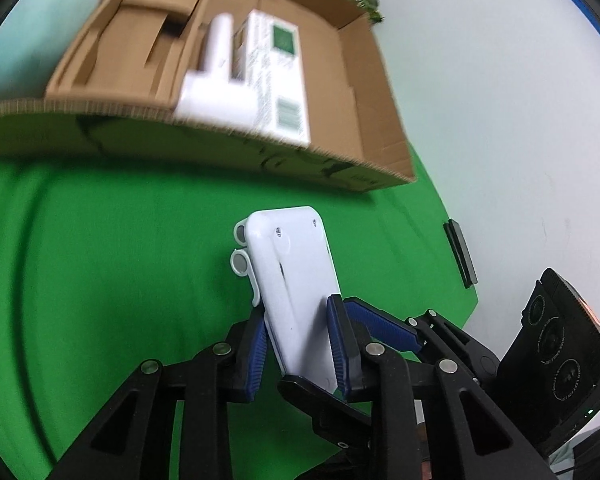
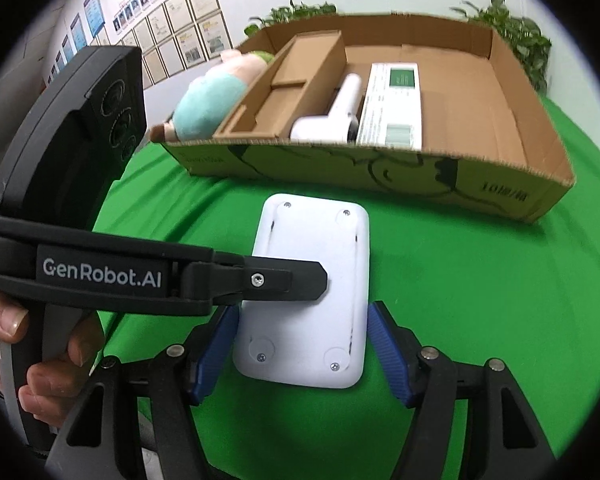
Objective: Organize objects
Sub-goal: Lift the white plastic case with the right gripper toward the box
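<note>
gripping one white device (image 1: 296,292), left tool (image 1: 300,344) clamps it; right tool (image 2: 302,354) wide around it

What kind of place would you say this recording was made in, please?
Probably an office or lab set up for recording: a table under a green cloth, rows of framed certificates on a white wall, and potted plants behind the cardboard box.

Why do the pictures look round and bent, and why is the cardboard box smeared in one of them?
Both views come through fisheye lenses, hence the dark round border and bowed edges. Left wrist view: the cardboard box and its white contents are motion-blurred, while the white device in the left gripper stays sharp. Right wrist view: mostly crisp, evenly lit, soft shadows on the green cloth.
</note>
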Motion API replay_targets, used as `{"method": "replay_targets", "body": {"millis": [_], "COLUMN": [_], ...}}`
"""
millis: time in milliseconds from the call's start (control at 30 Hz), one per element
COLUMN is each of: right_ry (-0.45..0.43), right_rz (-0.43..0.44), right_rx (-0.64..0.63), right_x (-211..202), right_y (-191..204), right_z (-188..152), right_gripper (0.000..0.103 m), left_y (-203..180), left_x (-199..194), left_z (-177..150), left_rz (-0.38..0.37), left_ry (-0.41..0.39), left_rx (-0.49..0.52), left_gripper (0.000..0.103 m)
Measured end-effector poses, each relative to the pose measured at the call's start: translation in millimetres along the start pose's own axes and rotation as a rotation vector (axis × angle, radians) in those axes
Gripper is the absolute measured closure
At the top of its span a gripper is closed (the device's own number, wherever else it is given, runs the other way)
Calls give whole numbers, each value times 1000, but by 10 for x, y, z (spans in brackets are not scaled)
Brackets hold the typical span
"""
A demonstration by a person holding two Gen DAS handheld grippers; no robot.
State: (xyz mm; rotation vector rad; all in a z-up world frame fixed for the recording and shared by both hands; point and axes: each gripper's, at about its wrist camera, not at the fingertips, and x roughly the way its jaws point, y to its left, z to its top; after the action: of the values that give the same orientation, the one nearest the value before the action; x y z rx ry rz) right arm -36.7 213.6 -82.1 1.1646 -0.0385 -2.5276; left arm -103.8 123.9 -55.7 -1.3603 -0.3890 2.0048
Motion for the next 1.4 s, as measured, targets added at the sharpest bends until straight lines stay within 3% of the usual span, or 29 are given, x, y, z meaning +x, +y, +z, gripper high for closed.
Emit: {"method": "replay_targets", "body": {"millis": [333, 733, 767, 800, 833, 867, 967, 1100, 1400], "right_ry": [-173, -311, -323, -334, -343, -330, -324, -307, -239], "right_rz": [-36, -68, -77, -85, -49, -65, -106, -98, -89], "right_rx": [-41, -44, -46, -50, -63, -72, -98, -82, 70], "right_x": [-328, -614, -641, -664, -679, -678, -614, -499, -358], "right_y": [66, 10, 1, -9, -1, 23, 68, -64, -604], "right_z": [391, 1029, 1102, 1180, 1223, 1316, 1501, 1582, 1506], "right_gripper": [38, 38, 39, 55, 91, 94, 94, 96, 94], "left_y": [-591, -1124, -1180, -1228, -1258, -1248, -1202, -1137, -1026], "left_x": [-409, -949, -962, -959, -952, -937, -869, -742, -376], "left_z": [347, 1084, 1161, 1237, 1308, 1410, 1648, 1739, 1785], "left_rz": [65, 96, 123, 150, 172, 158, 109, 81, 1], "left_ry": [-144, -262, -269, -270, -264, -260, -232, -207, -139], "left_rx": [192, 348, 366, 379, 376, 360, 328, 314, 279], "left_gripper": [80, 81, 89, 93, 93, 94, 95, 95, 95]}}
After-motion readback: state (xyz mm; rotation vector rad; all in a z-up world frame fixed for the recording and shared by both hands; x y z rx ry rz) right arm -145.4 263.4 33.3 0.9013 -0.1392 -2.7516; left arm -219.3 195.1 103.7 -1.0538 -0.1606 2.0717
